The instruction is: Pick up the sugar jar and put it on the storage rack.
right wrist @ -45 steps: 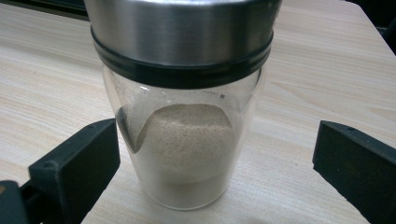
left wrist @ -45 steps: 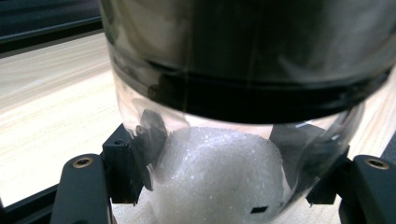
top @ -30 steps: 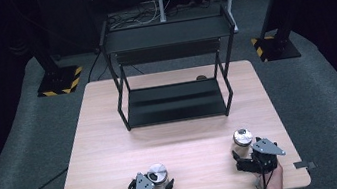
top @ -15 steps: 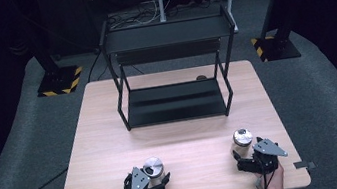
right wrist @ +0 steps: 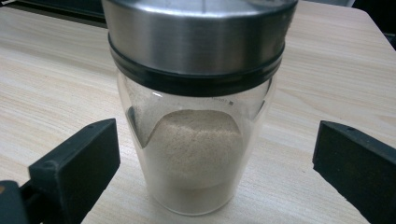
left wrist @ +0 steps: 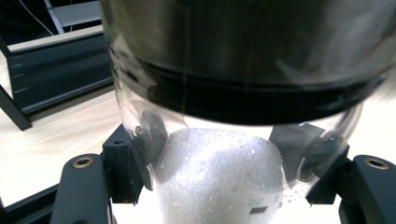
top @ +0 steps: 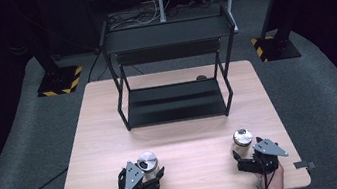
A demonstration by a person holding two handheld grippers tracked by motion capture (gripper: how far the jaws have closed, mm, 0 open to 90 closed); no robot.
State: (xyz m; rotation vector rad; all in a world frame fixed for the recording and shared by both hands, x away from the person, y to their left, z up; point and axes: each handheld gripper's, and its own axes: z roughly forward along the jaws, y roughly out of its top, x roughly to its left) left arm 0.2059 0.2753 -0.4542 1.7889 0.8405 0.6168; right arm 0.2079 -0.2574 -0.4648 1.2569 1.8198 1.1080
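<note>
Left gripper (top: pixel 143 176) clamped with both jaws on the glass shaker of white grains (left wrist: pixel 219 182), right gripper (top: pixel 246 156) wide open, jaws apart from the shaker of tan powder (right wrist: pixel 196 140) standing between them on the surface (right wrist: pixel 56 79).

High view looks forward and down over the whole table (top: pixel 177 133), the black rack (top: pixel 169 64) at 12 o'clock. Each gripper view sits low and very close behind one glass shaker; all share the tabletop.
</note>
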